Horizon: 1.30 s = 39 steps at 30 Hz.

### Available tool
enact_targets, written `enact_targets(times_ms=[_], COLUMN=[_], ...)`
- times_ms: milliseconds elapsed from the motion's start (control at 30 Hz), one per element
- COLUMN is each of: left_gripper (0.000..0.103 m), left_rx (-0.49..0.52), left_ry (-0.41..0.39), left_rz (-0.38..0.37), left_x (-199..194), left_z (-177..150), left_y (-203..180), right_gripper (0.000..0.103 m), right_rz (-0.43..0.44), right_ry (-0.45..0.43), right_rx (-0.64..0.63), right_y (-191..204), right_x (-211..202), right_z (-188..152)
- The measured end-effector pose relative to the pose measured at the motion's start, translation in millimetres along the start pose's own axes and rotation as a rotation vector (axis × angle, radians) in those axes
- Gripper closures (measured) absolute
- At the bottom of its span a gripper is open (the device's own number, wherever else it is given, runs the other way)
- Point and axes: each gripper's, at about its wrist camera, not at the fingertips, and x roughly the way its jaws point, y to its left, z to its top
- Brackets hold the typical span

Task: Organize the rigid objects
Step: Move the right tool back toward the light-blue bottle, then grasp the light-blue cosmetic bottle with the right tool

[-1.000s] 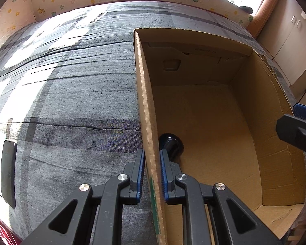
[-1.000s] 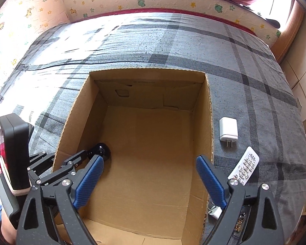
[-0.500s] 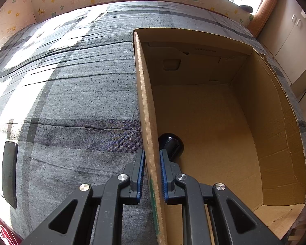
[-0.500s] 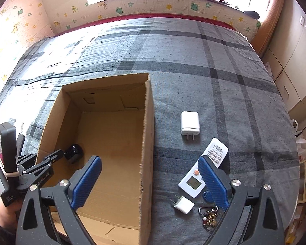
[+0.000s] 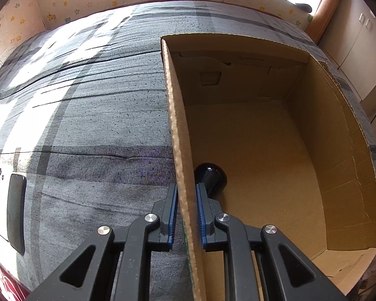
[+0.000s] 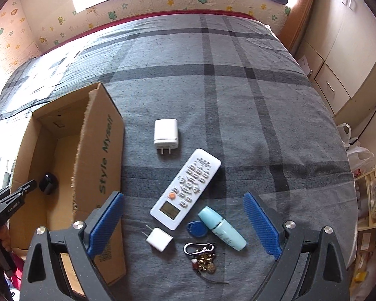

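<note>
Landmark: cardboard box (image 6: pixel 97 165), open-topped, on a bed with a grey plaid cover (image 6: pixel 238 95). All places are given from it.

1. Left hand-held gripper (image 5: pixel 186 215). Clamped tight on the box's left wall (image 5: pixel 180 150), one blue pad on each face. It holds the box and nothing else.

2. Black rounded object (image 5: pixel 210 178). Inside the box, on the floor against that same wall, just ahead of the left hand-held gripper. Partly covered by the wall and finger; its kind cannot be told.

3. Right hand-held gripper (image 6: pixel 184 225). Outside the box, to its right, over the loose items. Jaws spread wide, nothing between the pads. It is judged the nearer hand for every item listed below.

4. Small white plug (image 6: pixel 159 239). Right of the box, nearest the left blue pad, prongs aimed towards the box.

5. Large white charger (image 6: pixel 166 133). Right of the box, farthest from the hand-held gripper, prongs aimed back at it.

6. White remote (image 6: pixel 185 188). Right of the box, between the jaws' line; long axis diagonal, display end near, button end far right. The jaws are judged to need a turn to close across its width.

7. Blue key fob (image 6: pixel 196 228). Beside the remote's near end, touching the tube.

8. Key bunch (image 6: pixel 203 258). Nearest the camera; individual pieces are too small to make out.

9. Pale teal tube (image 6: pixel 221 228). Farthest right of the box, lying diagonally.

Cut off: the box's near corner, behind the right hand-held gripper's body.
</note>
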Motion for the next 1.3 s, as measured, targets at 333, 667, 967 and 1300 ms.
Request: enact_targets(times_ms=[333,667,967,1300], left_gripper=[0.088,0.088,0.088,0.088], left_rx=[0.003,0.004,0.007,0.004], left_ry=[0.003,0.006,0.005,0.002], left_rz=[0.012,0.018,0.023,0.024], left_x=[1.0,0.8,0.0,-1.3], left_z=[0.0,0.5,0.0,-1.1], left_y=[-4.4,-6.7,-6.8,-6.0], right_gripper=[0.006,0.006,0.009,0.074], right_rz=[-0.076,-0.075,-0.036,0.012], right_ry=[0.086,0.149,0.173,0.207], right_rx=[0.051,0.069,0.081,0.059], right_y=[-47.4,-67.4,-71.7,-58.8], right_x=[38.9,72.7,86.9,98.2], right_z=[-29.8,-51.4,-58.3,-54.6])
